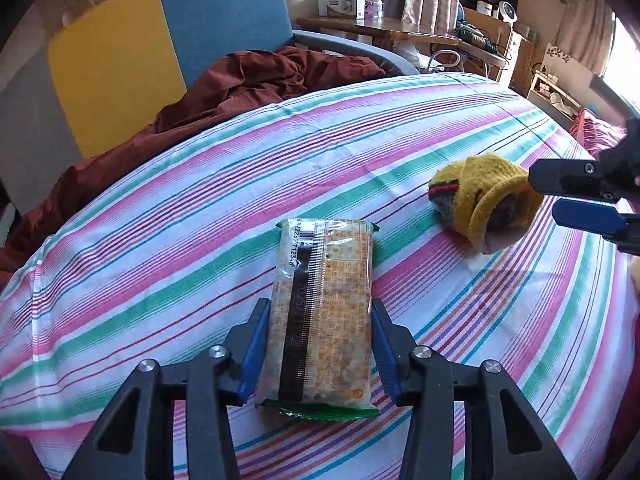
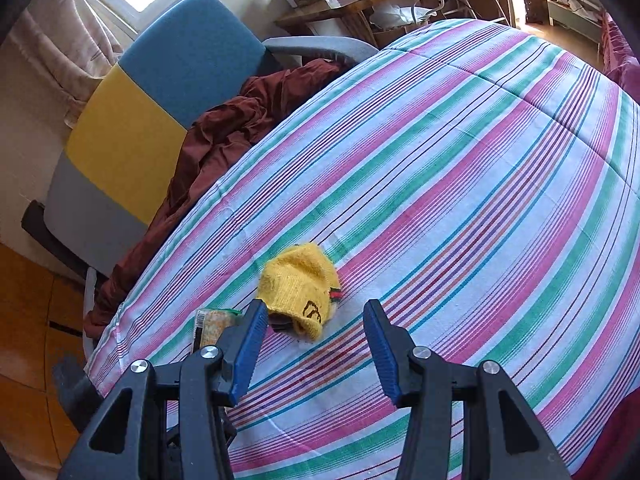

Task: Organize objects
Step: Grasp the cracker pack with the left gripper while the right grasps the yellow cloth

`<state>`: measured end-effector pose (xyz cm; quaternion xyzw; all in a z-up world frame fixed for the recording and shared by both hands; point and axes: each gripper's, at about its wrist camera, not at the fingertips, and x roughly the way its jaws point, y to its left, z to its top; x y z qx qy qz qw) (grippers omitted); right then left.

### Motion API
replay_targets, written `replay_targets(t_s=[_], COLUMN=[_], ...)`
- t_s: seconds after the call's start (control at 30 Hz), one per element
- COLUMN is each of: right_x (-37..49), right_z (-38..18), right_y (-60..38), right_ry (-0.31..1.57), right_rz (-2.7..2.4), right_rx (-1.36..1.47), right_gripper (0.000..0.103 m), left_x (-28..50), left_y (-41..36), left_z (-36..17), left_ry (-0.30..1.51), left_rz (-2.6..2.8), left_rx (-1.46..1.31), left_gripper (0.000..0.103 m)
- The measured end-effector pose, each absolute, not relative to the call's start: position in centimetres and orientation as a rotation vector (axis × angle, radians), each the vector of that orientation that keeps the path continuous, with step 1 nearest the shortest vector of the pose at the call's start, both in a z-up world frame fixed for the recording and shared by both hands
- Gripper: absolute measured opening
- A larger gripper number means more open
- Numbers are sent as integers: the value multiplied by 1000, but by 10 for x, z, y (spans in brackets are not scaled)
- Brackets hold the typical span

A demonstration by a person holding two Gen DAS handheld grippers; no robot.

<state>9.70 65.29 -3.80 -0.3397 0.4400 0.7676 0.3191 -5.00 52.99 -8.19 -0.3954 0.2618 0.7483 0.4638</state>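
Observation:
A snack packet point(image 1: 323, 316) with green ends lies on the striped bedspread point(image 1: 168, 216). My left gripper point(image 1: 320, 312) straddles it, its blue pads close to both sides of the packet; I cannot tell if they press it. A rolled yellow sock point(image 1: 486, 198) lies to the right on the bed. My right gripper point(image 1: 560, 196) shows at the right edge, open, its fingers just beside the sock. In the right wrist view the right gripper point(image 2: 316, 312) is open and empty, with the sock point(image 2: 298, 288) just ahead and left of centre. The packet's end point(image 2: 214, 322) peeks behind the left finger.
A crumpled maroon cloth point(image 1: 224, 92) lies at the bed's far left edge. A blue, yellow and grey chair point(image 1: 168, 48) stands behind it. A wooden table point(image 1: 384, 28) with boxes is further back. The wooden floor point(image 2: 28, 320) lies beyond the bed's left edge.

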Motion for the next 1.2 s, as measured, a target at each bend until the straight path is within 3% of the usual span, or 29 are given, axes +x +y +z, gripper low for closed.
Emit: replay_targets(t_s=[0.33,0.7,0.77,0.83,1.13,1.2], right_x=[90,72,75,73,51,45], right_z=[-42,-41,-36,-35,-47,-54], right_y=[653,650,651,652,650,648], right_ry=[1120,1114,1126,1109,988,951], right_rz=[2032,2140,2166,2172,2152,2142], right_rx=[-919,-905,-854,-848,-970,-1028], right_gripper=[50,59,72,76,76,69], left_x=[-18,13,16,17,18,19], left_y=[470,394,387,384,384,384], left_z=[-82,-83,-84,-85,-90,-90], left_ry=[582,472,465,459,450,451], left_rz=[1944,1995,2000,2005,2019,2022], left_rx=[-1032,-1027,-1006,-986,-953,-945], left_gripper=[48,48,48,48,49,49])
